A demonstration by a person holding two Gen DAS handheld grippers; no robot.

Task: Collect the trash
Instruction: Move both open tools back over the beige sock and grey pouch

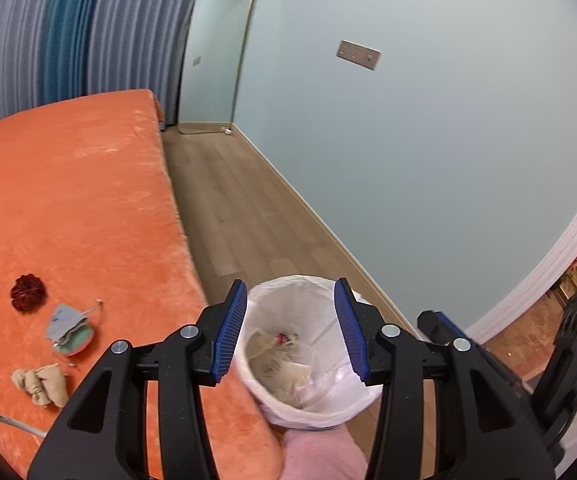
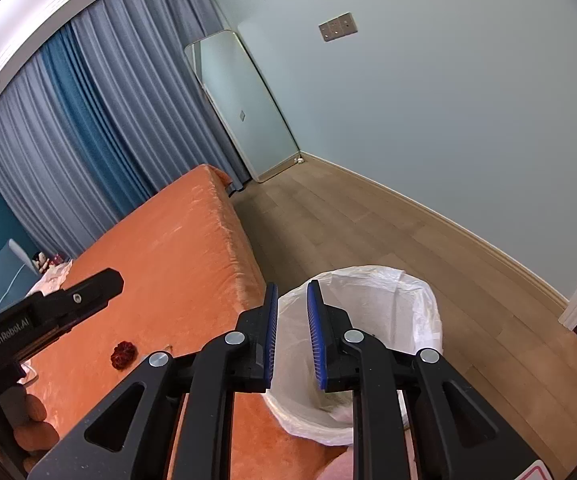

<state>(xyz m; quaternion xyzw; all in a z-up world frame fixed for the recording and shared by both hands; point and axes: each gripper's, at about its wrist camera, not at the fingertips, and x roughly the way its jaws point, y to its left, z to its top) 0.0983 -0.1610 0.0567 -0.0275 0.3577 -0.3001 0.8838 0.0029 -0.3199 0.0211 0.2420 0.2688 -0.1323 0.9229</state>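
In the left wrist view, three small things lie on the orange bed cover point(image 1: 80, 184) at about nine o'clock from the fingers: a dark red crumpled piece point(image 1: 28, 293), a grey and green cloth pouch point(image 1: 69, 329) just right of and below it, and a beige wad point(image 1: 42, 383) lower still, near eight o'clock. All three are well apart from the left gripper point(image 1: 291, 330). That gripper's blue-padded fingers point(image 1: 230, 334) stand moderately wide with nothing pressed between them. Seen through the gap, dead centre and slightly toward six o'clock, is the bin lined with a white bag point(image 1: 308, 360), its mouth open and pale scraps with a bit of pink at the bottom. At three o'clock the black body of the other gripper shows at the frame edge.

In the right wrist view, the left tool's black body sits at nine o'clock, over the bed. The red piece point(image 2: 123, 354) lies at about nine o'clock from the right gripper point(image 2: 292, 338). Its fingers point(image 2: 315, 336) stand narrow, a slim gap between the pads, empty. The lined bin point(image 2: 388, 312) lies just behind and right of them, toward two o'clock, on the wooden floor point(image 2: 408, 240) beside the bed's corner.
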